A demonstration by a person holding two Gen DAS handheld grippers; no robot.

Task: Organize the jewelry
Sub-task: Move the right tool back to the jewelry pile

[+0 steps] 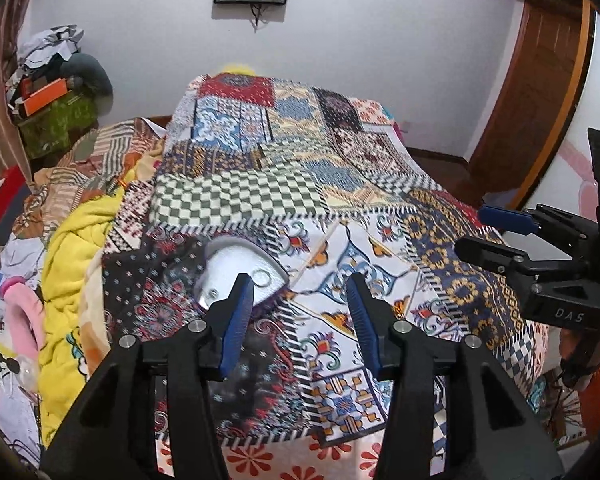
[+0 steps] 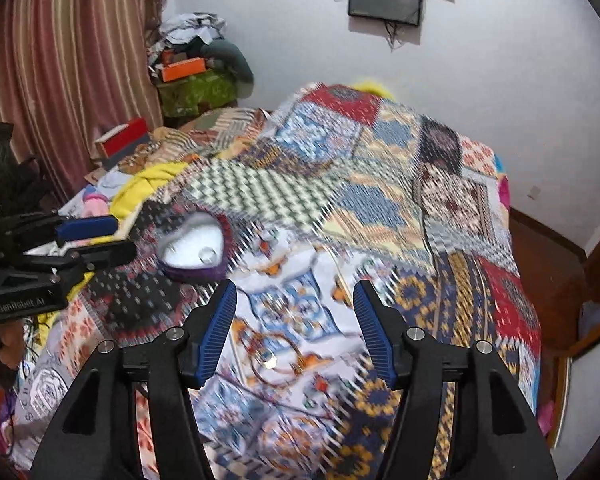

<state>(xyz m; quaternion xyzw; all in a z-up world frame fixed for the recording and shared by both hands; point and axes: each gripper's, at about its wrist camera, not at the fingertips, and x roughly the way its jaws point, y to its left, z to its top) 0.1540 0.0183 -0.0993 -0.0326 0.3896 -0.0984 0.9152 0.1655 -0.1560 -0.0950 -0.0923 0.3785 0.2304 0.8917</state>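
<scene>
In the left wrist view we hold the left gripper (image 1: 300, 312) spread wide with nothing between its blue pads, hanging over the patchwork quilt (image 1: 340, 184). The heart-shaped jewelry box (image 1: 236, 268) lies open on the quilt, partly behind the gripper's left finger, with a ring (image 1: 262, 278) on its white lining. The right gripper (image 1: 496, 236) shows well to the right of the box.

In the right wrist view, which is blurred, we keep the right gripper (image 2: 296, 320) wide apart and empty. The box (image 2: 194, 246) sits beyond its left finger, a ring (image 2: 208, 256) inside. A small round piece (image 2: 269, 361) lies on the quilt (image 2: 380, 200) nearer than the box, between the fingers.
</scene>
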